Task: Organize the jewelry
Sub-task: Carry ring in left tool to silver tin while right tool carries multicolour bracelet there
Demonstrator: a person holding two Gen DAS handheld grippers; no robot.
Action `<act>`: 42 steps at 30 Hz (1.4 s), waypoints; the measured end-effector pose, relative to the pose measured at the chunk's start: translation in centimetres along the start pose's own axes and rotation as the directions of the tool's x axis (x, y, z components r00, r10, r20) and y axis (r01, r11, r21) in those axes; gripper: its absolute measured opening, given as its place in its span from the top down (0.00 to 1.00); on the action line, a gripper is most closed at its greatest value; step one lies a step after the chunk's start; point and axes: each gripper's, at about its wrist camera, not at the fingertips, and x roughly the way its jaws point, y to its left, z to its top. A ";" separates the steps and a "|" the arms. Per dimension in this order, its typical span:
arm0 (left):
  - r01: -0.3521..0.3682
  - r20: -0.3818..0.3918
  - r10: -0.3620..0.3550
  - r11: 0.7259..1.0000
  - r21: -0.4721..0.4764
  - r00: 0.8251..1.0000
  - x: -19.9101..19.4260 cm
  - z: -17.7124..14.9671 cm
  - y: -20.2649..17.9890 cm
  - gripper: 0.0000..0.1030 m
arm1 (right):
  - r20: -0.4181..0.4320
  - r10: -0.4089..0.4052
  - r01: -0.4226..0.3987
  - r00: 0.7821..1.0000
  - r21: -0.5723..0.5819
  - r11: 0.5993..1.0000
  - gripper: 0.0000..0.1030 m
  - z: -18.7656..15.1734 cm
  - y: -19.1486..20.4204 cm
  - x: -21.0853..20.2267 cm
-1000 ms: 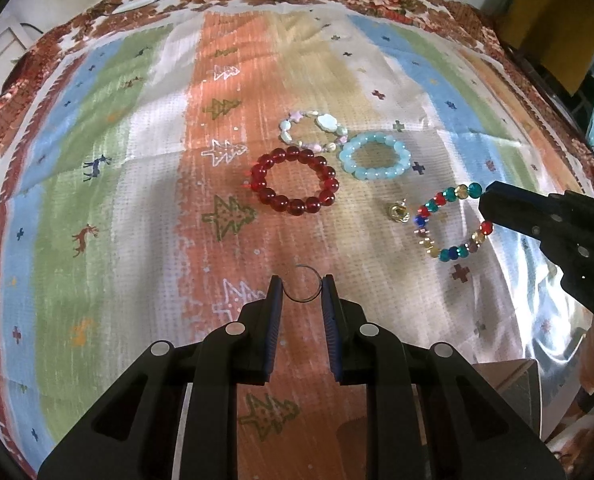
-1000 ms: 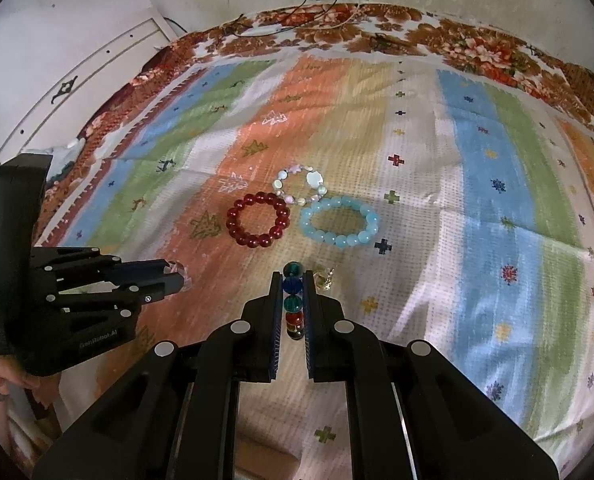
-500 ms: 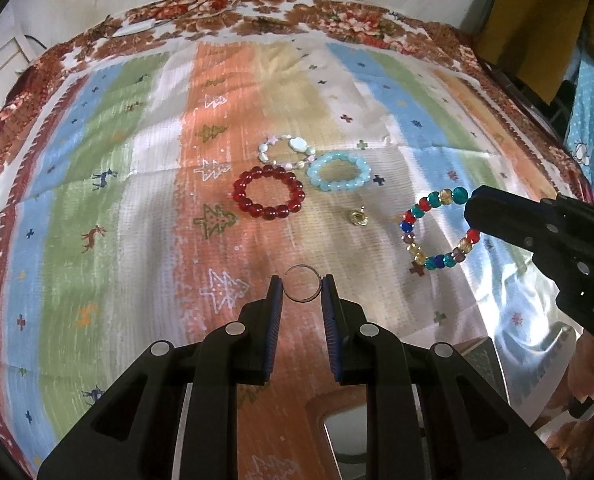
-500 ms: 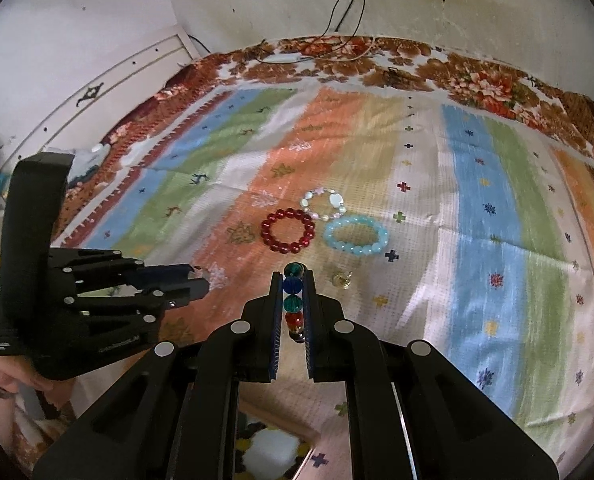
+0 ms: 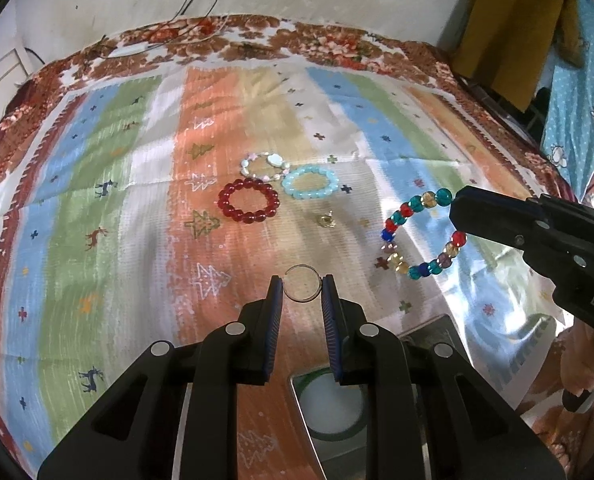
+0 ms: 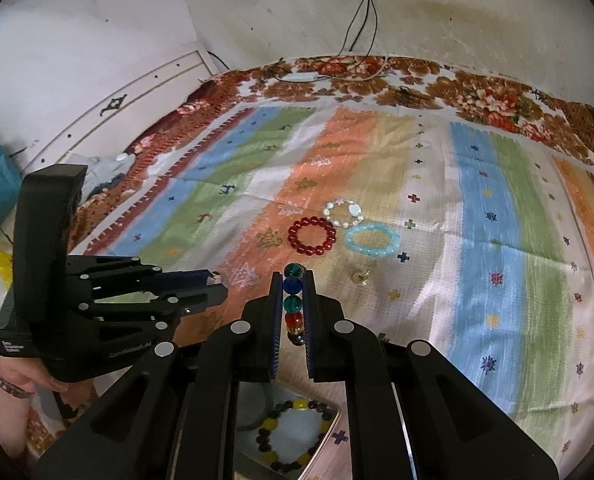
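You've got five bracelets: red [image 5: 248,206], blue [image 5: 310,183], pearl [image 5: 263,165], multicolour [image 5: 421,238], yellow-black [image 6: 293,436]. One thin ring [image 5: 303,289], one gold charm [image 5: 326,221], one tray [image 6: 329,436], one cloth [image 5: 137,184], two grippers [image 5: 303,294] [image 6: 293,300].

Both fisheye views are bright but soft, with daylight washing the striped, woven, multicoloured bedspread [image 5: 145,208] into pale glare at about four o'clock in the left wrist view. The cloth's pattern smears with slight motion blur, strongest toward the rims. Straight edges bow outward and a black vignette rings each picture, while the whitewashed, stained wall [image 6: 257,8] at twelve o'clock is evenly lit.
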 end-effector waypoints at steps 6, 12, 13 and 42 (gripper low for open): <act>0.015 0.017 -0.015 1.000 0.011 1.000 -0.8 -0.6 -0.5 0.81 | -0.001 0.009 -0.009 1.000 0.020 1.000 0.90 -1.1 0.0 -0.9; 0.031 0.028 -0.032 0.999 0.032 0.999 -1.7 -1.5 -1.3 0.81 | 0.003 0.017 -0.017 1.000 0.021 1.000 0.90 -2.1 0.3 -1.9; 0.032 0.029 -0.033 0.999 0.035 0.999 -1.8 -1.6 -1.4 0.81 | 0.005 0.019 -0.019 1.000 0.021 1.000 0.90 -2.3 0.3 -2.1; 0.087 -0.028 -0.087 0.996 0.007 0.996 -2.9 -5.1 -2.6 0.74 | -0.048 0.065 -0.061 0.997 0.071 0.996 0.70 -6.5 0.5 -3.5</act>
